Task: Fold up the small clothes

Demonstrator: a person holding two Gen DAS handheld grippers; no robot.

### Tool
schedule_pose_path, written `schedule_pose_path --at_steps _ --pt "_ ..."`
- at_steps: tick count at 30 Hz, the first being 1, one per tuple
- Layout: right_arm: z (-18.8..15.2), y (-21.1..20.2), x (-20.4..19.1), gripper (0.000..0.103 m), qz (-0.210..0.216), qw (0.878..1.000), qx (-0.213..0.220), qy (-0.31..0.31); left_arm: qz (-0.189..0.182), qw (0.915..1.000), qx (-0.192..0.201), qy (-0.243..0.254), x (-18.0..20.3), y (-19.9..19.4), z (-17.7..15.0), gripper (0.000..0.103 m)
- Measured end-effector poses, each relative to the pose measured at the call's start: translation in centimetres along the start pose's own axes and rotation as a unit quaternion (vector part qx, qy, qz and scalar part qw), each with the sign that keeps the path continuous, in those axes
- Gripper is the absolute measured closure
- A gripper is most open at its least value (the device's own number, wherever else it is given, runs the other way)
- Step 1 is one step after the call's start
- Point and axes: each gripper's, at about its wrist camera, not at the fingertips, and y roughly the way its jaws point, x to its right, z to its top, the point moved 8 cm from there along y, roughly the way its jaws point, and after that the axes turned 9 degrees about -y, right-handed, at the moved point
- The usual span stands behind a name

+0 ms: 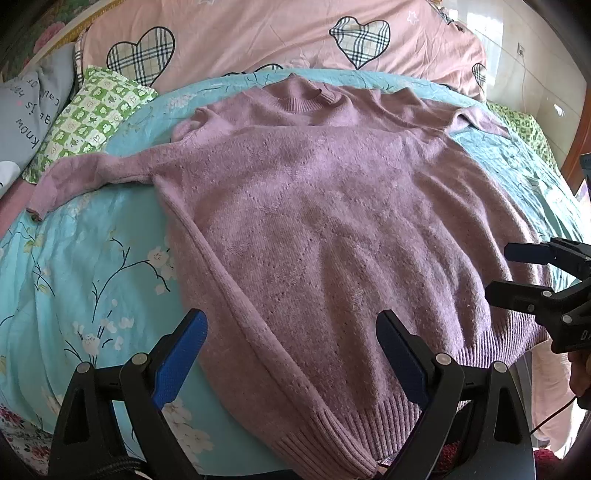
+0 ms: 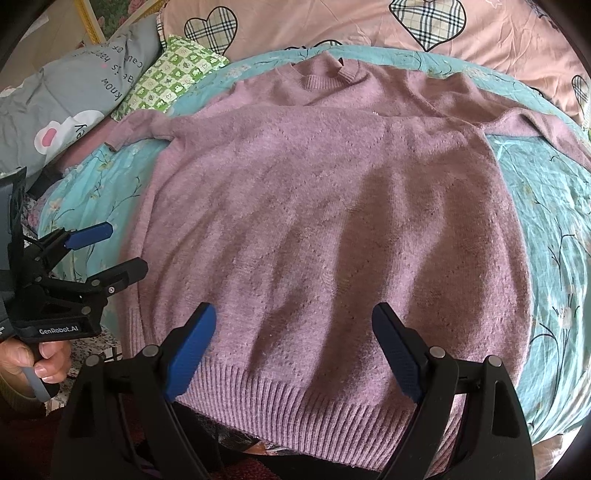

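Observation:
A mauve knit sweater (image 1: 325, 229) lies flat, front up, on a turquoise floral bedspread (image 1: 85, 266), collar at the far side and ribbed hem near me. Both sleeves stretch out sideways. It also shows in the right wrist view (image 2: 325, 229). My left gripper (image 1: 291, 332) is open and empty, hovering over the hem's left corner. My right gripper (image 2: 295, 325) is open and empty, just above the middle of the ribbed hem. In the left wrist view the right gripper (image 1: 498, 269) shows at the right edge; in the right wrist view the left gripper (image 2: 125, 247) shows at the left edge.
A pink quilt with plaid hearts (image 1: 280, 33) lies across the far side of the bed. A green checked pillow (image 1: 92, 114) and a grey printed pillow (image 2: 74, 96) lie at the far left. The bedspread (image 2: 546, 229) shows on both sides of the sweater.

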Motion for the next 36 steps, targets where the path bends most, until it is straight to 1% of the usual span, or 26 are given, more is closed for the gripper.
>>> schedule_pose_path --at_steps 3,5,7,9,13,18,20,21,23,29,32,36 --pt "0.0 -0.1 0.1 0.016 0.002 1.000 0.002 0.002 -0.001 1.0000 -0.005 -0.001 0.0 0.1 0.0 0.010" --pt "0.1 -0.1 0.4 0.016 0.004 1.000 0.005 0.007 0.000 1.0000 0.000 0.002 0.1 0.3 0.1 0.010" --pt "0.2 -0.1 0.9 0.016 0.005 1.000 0.006 0.013 0.004 0.9999 0.016 0.006 0.2 0.5 0.4 0.010" --pt "0.3 -0.3 1.6 0.016 0.004 1.000 0.011 0.020 0.002 0.9998 0.019 0.007 0.3 0.6 0.7 0.009" --pt "0.7 -0.7 3.6 0.016 -0.002 0.999 0.020 0.038 0.006 0.9998 0.016 0.014 0.5 0.8 1.6 0.008" --pt "1.3 -1.5 6.3 0.016 -0.021 0.998 0.029 0.050 0.012 0.9995 0.022 0.018 0.5 1.5 3.7 0.007" --pt "1.6 -1.8 7.9 0.016 -0.030 0.997 0.035 0.062 0.016 0.9993 0.027 0.018 0.5 1.8 4.9 0.007" --pt "1.7 -1.8 8.5 0.016 -0.032 0.997 0.036 0.067 0.012 0.9996 0.023 0.014 0.5 2.1 5.4 0.007" --pt "2.0 -2.0 10.4 0.016 -0.038 0.995 0.042 0.082 0.012 0.9995 0.027 0.012 0.6 2.4 6.6 0.007" --pt "2.9 -3.2 17.2 0.016 -0.086 0.988 0.050 0.119 0.017 0.9994 0.029 0.011 0.8 3.9 10.0 0.007" --pt "3.4 -3.8 20.0 0.016 -0.092 0.984 0.059 0.139 0.023 0.9992 0.031 0.010 0.8 4.7 11.8 0.007" --pt "4.4 -4.2 24.8 0.016 -0.097 0.977 0.070 0.179 0.031 0.9989 0.033 0.012 1.1 5.8 14.1 0.007"
